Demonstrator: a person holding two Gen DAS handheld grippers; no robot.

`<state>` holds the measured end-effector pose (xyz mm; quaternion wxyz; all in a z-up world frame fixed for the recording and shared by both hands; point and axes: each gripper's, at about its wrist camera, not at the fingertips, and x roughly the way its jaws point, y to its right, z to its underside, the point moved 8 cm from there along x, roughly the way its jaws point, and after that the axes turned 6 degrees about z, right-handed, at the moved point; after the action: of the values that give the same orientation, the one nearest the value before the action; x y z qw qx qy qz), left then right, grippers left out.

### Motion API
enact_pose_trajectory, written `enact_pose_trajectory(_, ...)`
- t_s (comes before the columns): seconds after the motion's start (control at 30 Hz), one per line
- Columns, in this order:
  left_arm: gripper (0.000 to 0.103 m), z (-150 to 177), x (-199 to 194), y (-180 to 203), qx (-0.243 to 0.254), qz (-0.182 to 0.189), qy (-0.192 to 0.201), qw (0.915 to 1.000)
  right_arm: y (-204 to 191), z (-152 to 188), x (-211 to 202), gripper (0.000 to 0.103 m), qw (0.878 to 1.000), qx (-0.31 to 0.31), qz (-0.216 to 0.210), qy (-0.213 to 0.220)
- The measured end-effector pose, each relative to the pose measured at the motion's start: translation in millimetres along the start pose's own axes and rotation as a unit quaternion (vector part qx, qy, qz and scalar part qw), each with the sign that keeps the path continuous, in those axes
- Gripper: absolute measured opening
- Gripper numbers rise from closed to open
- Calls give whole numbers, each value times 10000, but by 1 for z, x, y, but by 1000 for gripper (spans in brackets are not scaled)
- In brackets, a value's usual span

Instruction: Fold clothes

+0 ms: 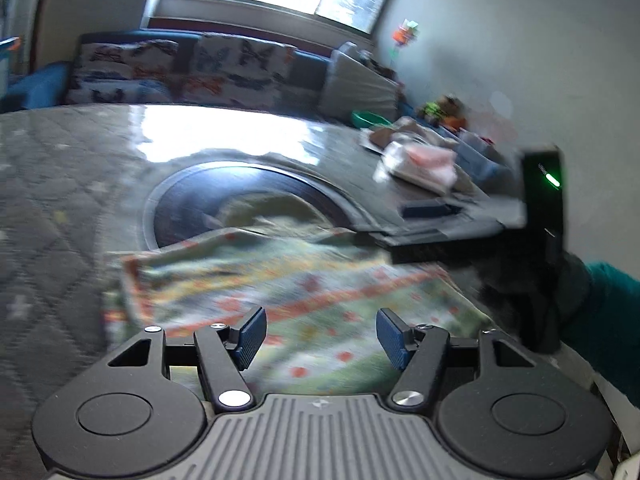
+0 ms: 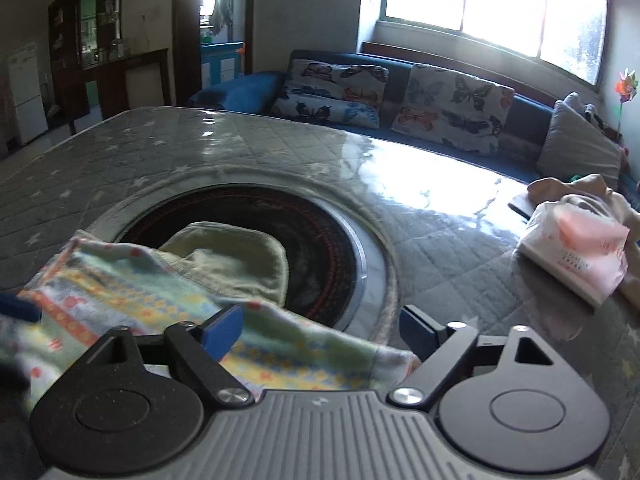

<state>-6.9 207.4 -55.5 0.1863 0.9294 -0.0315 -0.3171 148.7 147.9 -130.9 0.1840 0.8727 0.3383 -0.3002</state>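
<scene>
On the quilted grey table cover (image 2: 120, 148), near edge: one patterned cloth (image 2: 132, 284), pale green with orange, yellow and blue printed bands. I log it as lying partly flat, its far part draped over the rim of the round dark inset (image 2: 320, 240) at the table's middle. A plain pale-yellow portion of the cloth (image 2: 236, 256) sits inside that inset.

Item, left gripper (image 1: 320, 334): I read its jaws as spread wide, blue pads apart, nothing between them. It hangs just above the patterned cloth (image 1: 320, 300); this view is motion-blurred, so I cannot tell whether a pad touches the fabric.

Item, right gripper (image 2: 320, 332): jaws likewise apart, holding nothing. The cloth's near hem passes beneath and between the two fingers; the left blue pad (image 2: 222, 330) overlaps the fabric in view, contact not determinable. In the left wrist view, the right gripper (image 1: 400, 246) appears at the cloth's far right edge, carried by a hand in a dark glove (image 1: 532, 280) with a teal sleeve (image 1: 616, 320).

Item, right side of the table: a soft pack of tissues (image 2: 576, 248), white and pink, well apart from the cloth, with a beige garment (image 2: 576, 188) bunched just behind it.

Item, background: blue sofa (image 2: 248, 88) with butterfly-print cushions (image 2: 452, 108), one grey cushion (image 2: 576, 148), bright window (image 2: 492, 4) above.
</scene>
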Motion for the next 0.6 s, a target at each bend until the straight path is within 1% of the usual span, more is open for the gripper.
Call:
enact_pose_trajectory(0.13, 66, -7, -19, -32, -274, -507, 162, 9982, -20, -4, -25, 81, 9992, -171, -322, 178)
enact_pose_trajectory(0.2, 66, -8, -28, -49, -472, -742, 214, 9959, -43, -8, -42, 79, 9970, -388, -605, 274)
enact_pose_trajectory(0.27, 66, -9, -36, -65, -682, -946, 254, 9929, -65, -5, -53, 73, 9936, -597, -919, 276)
enact_pose_trajectory(0.33, 66, -9, -43, -78, -880, -1094, 289, 9897, -97, 3, -66, 71, 9861, -906, -1368, 257)
enact_pose_trajectory(0.47, 66, -5, -50, -90, -1121, -1176, 292, 9863, -152, 18, -83, 63, 9690, -1486, -1965, 202)
enact_pose_trajectory(0.53, 66, -2, -52, -93, -1210, -1184, 279, 9852, -172, 23, -88, 62, 9614, -1726, -2131, 210)
enact_pose_trajectory(0.6, 66, 1, -54, -96, -1338, -1155, 273, 9839, -195, 27, -91, 61, 9539, -2011, -2208, 280)
